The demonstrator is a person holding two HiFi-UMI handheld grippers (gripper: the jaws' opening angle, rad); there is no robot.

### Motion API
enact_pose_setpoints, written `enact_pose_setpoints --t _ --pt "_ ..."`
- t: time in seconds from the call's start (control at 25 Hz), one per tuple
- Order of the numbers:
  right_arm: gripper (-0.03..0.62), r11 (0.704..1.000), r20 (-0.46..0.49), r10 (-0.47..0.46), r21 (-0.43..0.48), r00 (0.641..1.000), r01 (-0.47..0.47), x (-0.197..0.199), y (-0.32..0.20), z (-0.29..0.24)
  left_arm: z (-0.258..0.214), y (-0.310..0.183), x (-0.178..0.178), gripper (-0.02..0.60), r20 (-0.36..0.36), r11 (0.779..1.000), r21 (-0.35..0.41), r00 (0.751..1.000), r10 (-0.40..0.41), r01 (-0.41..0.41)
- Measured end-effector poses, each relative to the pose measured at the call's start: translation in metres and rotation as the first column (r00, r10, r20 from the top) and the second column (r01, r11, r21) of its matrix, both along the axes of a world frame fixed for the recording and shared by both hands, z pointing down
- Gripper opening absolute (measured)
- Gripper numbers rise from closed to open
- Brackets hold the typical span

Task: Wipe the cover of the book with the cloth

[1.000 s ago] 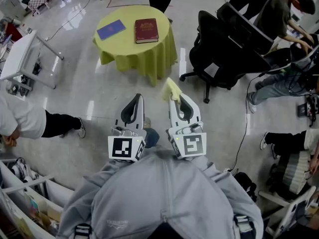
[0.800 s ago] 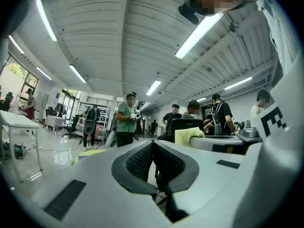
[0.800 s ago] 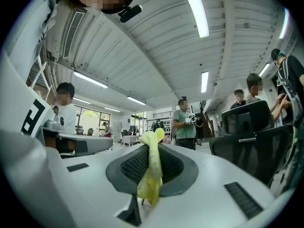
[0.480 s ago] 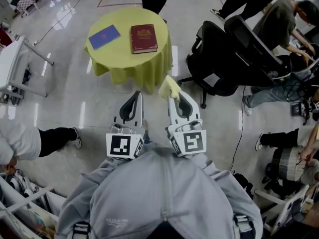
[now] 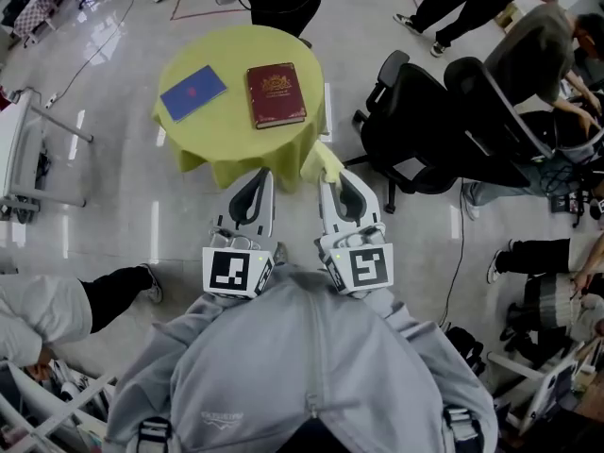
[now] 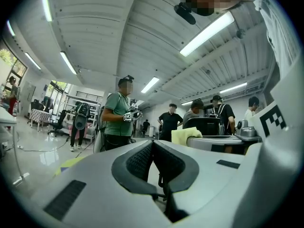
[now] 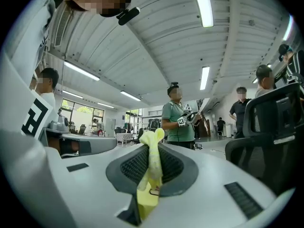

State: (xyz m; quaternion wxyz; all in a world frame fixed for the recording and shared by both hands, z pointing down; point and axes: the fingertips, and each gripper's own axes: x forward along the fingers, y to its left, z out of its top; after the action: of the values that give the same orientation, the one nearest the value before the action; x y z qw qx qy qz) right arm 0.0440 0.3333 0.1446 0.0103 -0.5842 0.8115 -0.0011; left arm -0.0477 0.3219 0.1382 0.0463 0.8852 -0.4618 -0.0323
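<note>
The person holds both arms in grey sleeves (image 5: 184, 343) close to the body, and the two grippers stand out in front of the chest, side by side and nearly parallel, with their tips directed to the near side of the round table (image 5: 226, 125). The left gripper (image 5: 266, 174) has its jaws pressed together with nothing between them. The right gripper (image 5: 327, 185), just beside it and toward the right part of the table, has its jaws closed on the yellow cloth (image 5: 324, 161), which stands out past the tips.
</note>
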Motion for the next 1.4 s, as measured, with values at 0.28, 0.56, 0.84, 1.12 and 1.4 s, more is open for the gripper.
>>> enact_pose_setpoints --t 0.28,0.56,0.84,1.12,1.4 --pt "0.057 1.0 -0.004 0.005 -0.014 1.0 -0.005 -0.008 -0.026 0.002 0.007 -0.024 -0.009 0.018 -0.013 0.999 -0.023 1.0 0.022 -0.022" --pt "0.057 1.0 -0.001 -0.015 -0.022 1.0 0.015 -0.012 -0.05 0.008 0.013 -0.046 -0.006 0.018 -0.011 0.999 -0.031 0.999 0.033 -0.033" --pt "0.057 0.997 0.002 -0.063 -0.042 0.998 0.063 -0.016 -0.088 0.019 0.025 -0.079 -0.002 0.018 -0.003 0.998 -0.057 1.0 0.009 -0.009" --pt "0.057 0.993 0.006 -0.096 -0.072 0.995 0.096 -0.015 -0.143 0.036 0.041 -0.13 -0.002 0.018 0.0 0.996 -0.085 1.0 -0.028 0.028" --pt "0.057 0.985 0.009 -0.129 -0.116 0.992 0.129 -0.01 -0.201 0.055 0.06 -0.185 0.003 0.018 0.006 0.989 -0.136 0.998 -0.063 0.064"
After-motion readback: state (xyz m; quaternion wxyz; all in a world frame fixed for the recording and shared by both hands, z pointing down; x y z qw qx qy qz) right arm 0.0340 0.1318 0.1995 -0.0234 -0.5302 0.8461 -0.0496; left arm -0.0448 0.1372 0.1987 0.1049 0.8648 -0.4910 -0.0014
